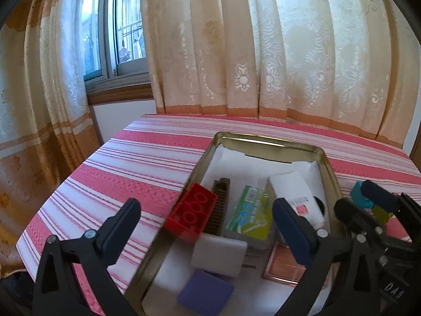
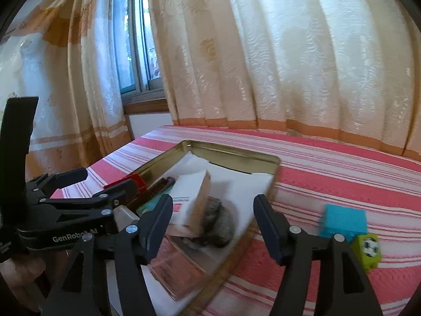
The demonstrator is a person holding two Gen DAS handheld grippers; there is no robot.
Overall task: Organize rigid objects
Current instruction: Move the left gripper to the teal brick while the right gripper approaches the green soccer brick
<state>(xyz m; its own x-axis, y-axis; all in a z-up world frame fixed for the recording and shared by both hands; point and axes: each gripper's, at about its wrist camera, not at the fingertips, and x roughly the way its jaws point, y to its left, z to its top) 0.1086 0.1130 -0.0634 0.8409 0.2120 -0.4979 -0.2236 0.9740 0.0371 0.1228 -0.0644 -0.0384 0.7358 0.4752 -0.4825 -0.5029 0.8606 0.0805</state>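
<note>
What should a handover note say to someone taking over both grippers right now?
Left gripper: open, holding nothing, over the tin's near left part.
Right gripper: open, holding nothing, over the tin's right side.
Gold tin on the striped cloth already holds the red brick, brown comb, green packet, white box, white pad, purple block and pink case.
Left outside, right of the tin: blue block and green block.
</note>
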